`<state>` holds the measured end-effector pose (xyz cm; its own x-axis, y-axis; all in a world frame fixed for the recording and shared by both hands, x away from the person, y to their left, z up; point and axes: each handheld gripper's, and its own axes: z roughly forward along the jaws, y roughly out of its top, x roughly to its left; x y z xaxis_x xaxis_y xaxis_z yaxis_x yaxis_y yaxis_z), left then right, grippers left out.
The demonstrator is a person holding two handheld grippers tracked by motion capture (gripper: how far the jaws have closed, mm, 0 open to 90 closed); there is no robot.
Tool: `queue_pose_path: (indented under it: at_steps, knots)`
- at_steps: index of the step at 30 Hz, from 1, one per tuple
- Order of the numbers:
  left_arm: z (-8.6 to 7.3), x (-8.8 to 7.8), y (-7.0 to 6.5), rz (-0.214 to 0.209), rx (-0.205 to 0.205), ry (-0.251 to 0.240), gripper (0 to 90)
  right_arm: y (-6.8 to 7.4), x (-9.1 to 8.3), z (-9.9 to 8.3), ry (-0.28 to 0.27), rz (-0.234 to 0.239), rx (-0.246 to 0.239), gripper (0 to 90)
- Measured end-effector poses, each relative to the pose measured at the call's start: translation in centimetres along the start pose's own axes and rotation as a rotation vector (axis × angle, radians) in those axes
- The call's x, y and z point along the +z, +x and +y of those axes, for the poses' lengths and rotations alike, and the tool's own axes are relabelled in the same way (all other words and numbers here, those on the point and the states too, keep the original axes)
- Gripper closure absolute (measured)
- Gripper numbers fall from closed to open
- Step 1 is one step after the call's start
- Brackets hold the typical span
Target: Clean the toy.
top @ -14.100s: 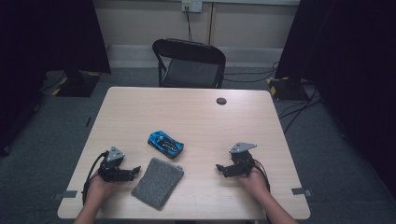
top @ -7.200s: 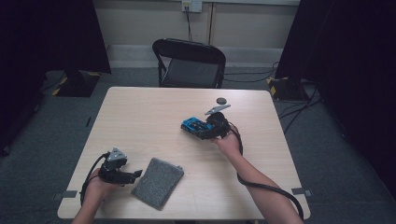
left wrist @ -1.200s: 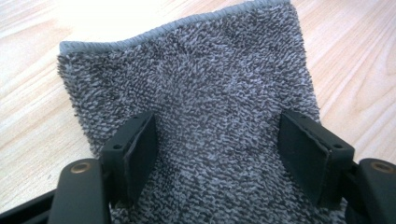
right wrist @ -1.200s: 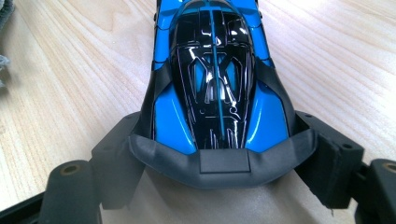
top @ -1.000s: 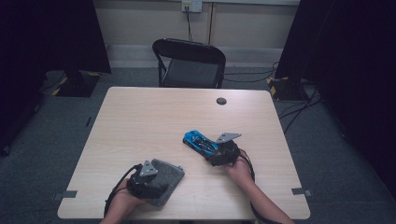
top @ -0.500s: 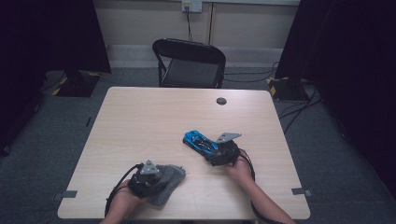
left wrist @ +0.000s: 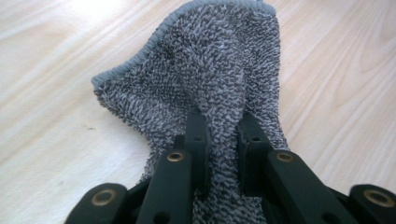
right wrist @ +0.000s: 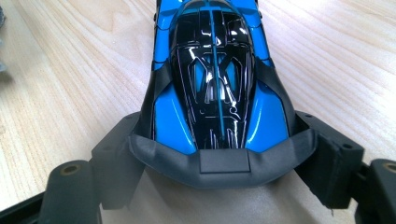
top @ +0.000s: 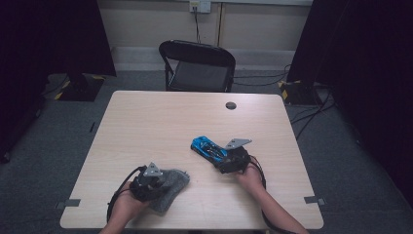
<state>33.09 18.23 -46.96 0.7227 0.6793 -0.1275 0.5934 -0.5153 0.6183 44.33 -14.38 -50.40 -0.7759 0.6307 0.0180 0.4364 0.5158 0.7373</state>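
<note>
Both forearms reach in low over the pale wooden tabletop [top: 160,122]. The left gripper [top: 152,181] has just closed, pinching a fold of the grey terry cloth [left wrist: 210,88] near the front edge. The right gripper [top: 229,163] clamps the rear of the blue-and-black toy car [right wrist: 215,79] at mid-table.

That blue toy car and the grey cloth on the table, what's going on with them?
A person sits at a wooden table with a hand-held claw in each hand. The left claw has just been closing and now pinches a bunched fold of the grey cloth near the table's front edge. The right claw grips the blue toy car by its sides at the tail end, with the car resting on the table. It looks like the car may be about to get wiped, though that is a guess.
</note>
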Motion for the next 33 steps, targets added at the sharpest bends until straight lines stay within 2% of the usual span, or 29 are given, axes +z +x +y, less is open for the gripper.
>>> queue_pose_path:
  at_steps: [2,3,4,5,12,15,18,23,25,31,33]
  knots:
    - [0.1,-0.2,0.1,0.0,-0.004,-0.008,78.1,0.0,0.0,0.0,0.0,0.0,0.0,23.7]
    - [0.5,-0.4,0.3,0.024,0.017,-0.026,78.1,0.0,0.0,0.0,0.0,0.0,0.0,23.7]
    - [0.6,-0.5,0.4,0.024,0.021,-0.035,78.1,0.0,0.0,0.0,0.0,0.0,0.0,23.7]
    - [0.7,-0.6,0.5,0.024,0.012,-0.046,78.1,0.0,0.0,0.0,0.0,0.0,0.001,23.7]
    - [1.6,-0.4,0.9,0.05,-0.004,-0.027,78.1,0.0,0.0,0.0,0.0,0.0,0.0,23.7]
    - [2.1,-0.6,1.3,0.039,-0.023,-0.052,78.6,0.0,0.0,0.0,0.0,0.0,-0.001,23.8]
    - [2.8,-0.7,1.5,0.049,-0.028,-0.071,78.7,0.0,0.0,0.0,0.0,0.0,-0.001,23.7]
    - [3.8,-0.5,1.3,0.045,-0.017,-0.089,78.9,0.0,0.0,0.0,-0.001,0.0,-0.002,23.7]
    - [4.7,-0.2,1.1,0.023,-0.027,-0.104,78.9,0.0,0.0,0.0,-0.001,-0.001,0.0,23.7]
    - [6.6,1.1,0.6,0.005,-0.012,-0.124,78.9,0.0,0.0,0.0,-0.001,-0.001,-0.001,23.7]
    - [7.8,1.8,0.3,-0.001,0.013,-0.122,78.9,0.0,0.0,0.0,-0.001,-0.001,-0.002,23.7]
